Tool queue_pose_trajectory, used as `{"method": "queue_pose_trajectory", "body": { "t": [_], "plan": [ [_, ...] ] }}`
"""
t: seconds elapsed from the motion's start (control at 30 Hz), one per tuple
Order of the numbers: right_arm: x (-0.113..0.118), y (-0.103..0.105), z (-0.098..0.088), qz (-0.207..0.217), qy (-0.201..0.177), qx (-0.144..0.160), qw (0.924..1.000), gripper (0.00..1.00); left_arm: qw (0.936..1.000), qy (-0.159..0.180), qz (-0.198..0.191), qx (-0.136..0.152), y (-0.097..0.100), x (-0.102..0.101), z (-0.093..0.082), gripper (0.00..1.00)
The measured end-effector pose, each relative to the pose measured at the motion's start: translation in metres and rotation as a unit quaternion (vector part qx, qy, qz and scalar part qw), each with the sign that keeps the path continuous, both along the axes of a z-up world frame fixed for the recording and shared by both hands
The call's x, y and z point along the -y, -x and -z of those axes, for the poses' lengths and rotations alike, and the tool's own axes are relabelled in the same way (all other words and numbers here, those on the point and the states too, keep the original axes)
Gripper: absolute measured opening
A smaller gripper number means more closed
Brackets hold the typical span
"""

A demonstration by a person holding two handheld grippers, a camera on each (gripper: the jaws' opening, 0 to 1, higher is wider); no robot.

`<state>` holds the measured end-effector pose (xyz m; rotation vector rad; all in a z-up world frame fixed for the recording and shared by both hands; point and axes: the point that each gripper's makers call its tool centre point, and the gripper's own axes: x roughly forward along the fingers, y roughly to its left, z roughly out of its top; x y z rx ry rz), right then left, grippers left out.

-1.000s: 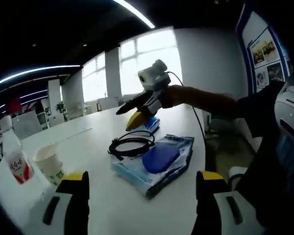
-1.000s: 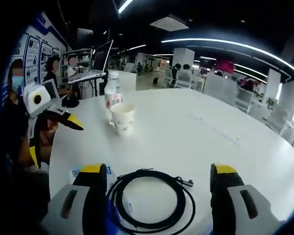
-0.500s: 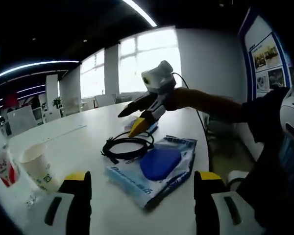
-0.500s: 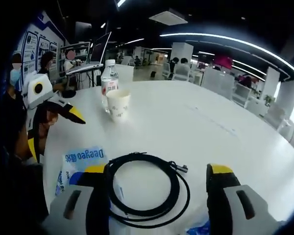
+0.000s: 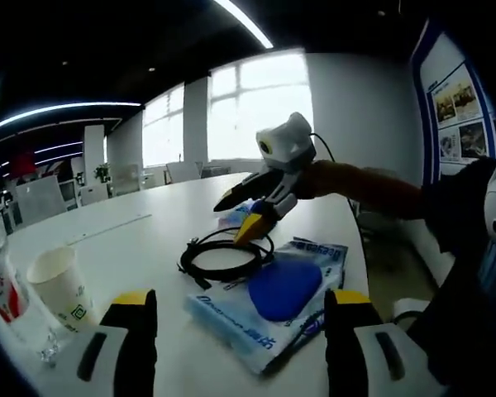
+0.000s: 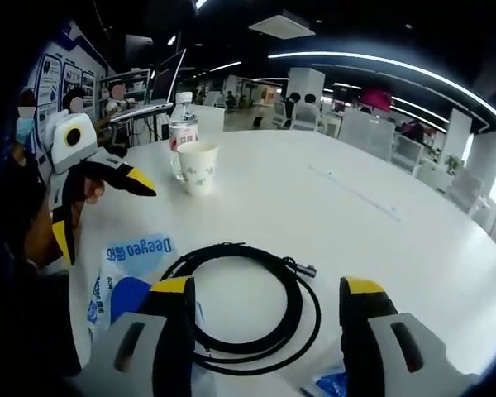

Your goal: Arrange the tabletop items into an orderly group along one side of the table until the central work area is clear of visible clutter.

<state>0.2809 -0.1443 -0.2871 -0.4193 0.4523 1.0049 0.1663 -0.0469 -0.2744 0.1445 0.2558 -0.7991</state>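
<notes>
One blue pad [image 5: 284, 289] inside clear packet [image 5: 231, 313] beside paper cup [image 5: 60, 286].

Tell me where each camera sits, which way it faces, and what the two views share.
Left gripper view: rides the left gripper, facing windows; right gripper and the person's arm enter from the right.
Right gripper view: rides the right gripper, facing the office; left gripper at left.
Shared: black cable coil, blue-and-white packet, paper cup, bottle.
</notes>
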Motion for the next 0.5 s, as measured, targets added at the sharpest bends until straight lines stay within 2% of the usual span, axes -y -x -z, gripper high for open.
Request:
{"method": "queue_pose_trajectory", "body": {
  "t": [0.23, 0.5],
  "plan": [
    [0.003, 0.000, 0.004, 0.002, -0.001, -0.002, 1.0000, 0.66, 0.9999, 0.006, -0.005, -0.011, -0.010, 0.006, 0.004, 0.82],
    [0.003, -0.002, 0.007, -0.001, 0.002, -0.001, 1.0000, 0.61, 0.9997, -0.010, -0.002, -0.022, -0.020, 0.013, 0.010, 0.82]
  ]
}}
